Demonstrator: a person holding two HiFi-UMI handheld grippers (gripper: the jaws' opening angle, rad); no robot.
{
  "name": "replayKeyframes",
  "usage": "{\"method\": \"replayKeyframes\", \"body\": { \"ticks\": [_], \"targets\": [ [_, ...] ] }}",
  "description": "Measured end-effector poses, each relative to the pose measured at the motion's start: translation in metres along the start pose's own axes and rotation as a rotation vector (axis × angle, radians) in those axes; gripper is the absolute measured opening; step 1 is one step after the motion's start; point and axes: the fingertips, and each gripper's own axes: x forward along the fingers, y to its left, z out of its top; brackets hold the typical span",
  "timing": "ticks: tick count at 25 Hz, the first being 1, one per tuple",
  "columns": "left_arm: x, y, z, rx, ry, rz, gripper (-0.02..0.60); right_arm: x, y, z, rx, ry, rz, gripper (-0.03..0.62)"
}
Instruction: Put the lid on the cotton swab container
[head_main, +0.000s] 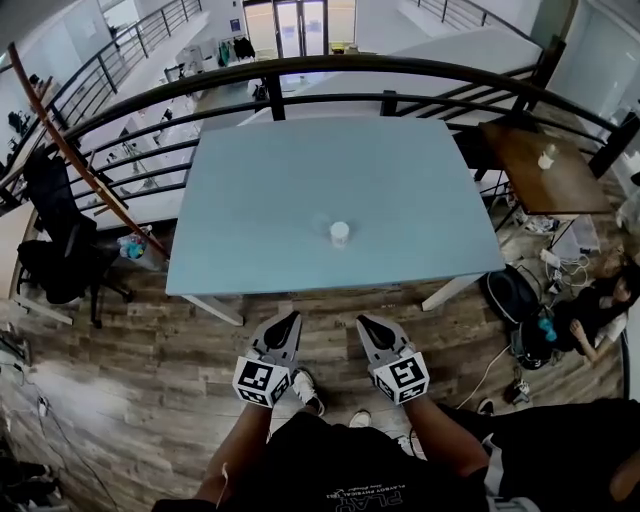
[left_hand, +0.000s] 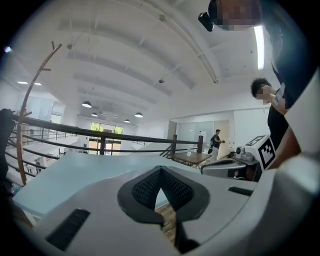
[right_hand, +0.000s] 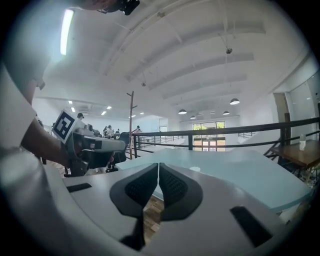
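Near the centre of the head view, on the pale blue worktop (head_main: 250, 200), stands the small white cotton swab container (head_main: 340, 233). A faint clear shape (head_main: 320, 221) just left of it is too small to identify. Lower down, short of the worktop's near edge, the left claw (head_main: 289, 318) and right claw (head_main: 366, 322) are each pressed together, pinching nothing.
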Motion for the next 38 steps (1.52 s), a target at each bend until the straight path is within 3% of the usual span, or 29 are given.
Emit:
{"method": "replayKeyframes", "body": {
  "ticks": [5,13,21,32,38],
  "targets": [
    [0.013,0.042,0.013,0.005,0.013,-0.024,0.009,0.045,-0.006,0.021,0.11,-0.056,-0.024,0.018],
    [0.024,0.094,0.032,-0.026,0.013,-0.073,0.009,0.094,-0.001,0.026,0.113,-0.048,-0.112,0.02],
    [0.05,0.107,0.03,-0.028,0.054,-0.107,0.009,0.119,-0.005,0.039,0.064,-0.039,-0.106,0.02],
    [0.126,0.117,0.032,-0.026,0.035,-0.101,0.009,0.16,-0.077,0.045,0.013,-0.049,-0.057,0.02],
    [0.177,0.126,0.034,-0.008,0.036,-0.054,0.009,0.184,-0.132,0.041,0.06,-0.041,-0.035,0.02]
  ]
}}
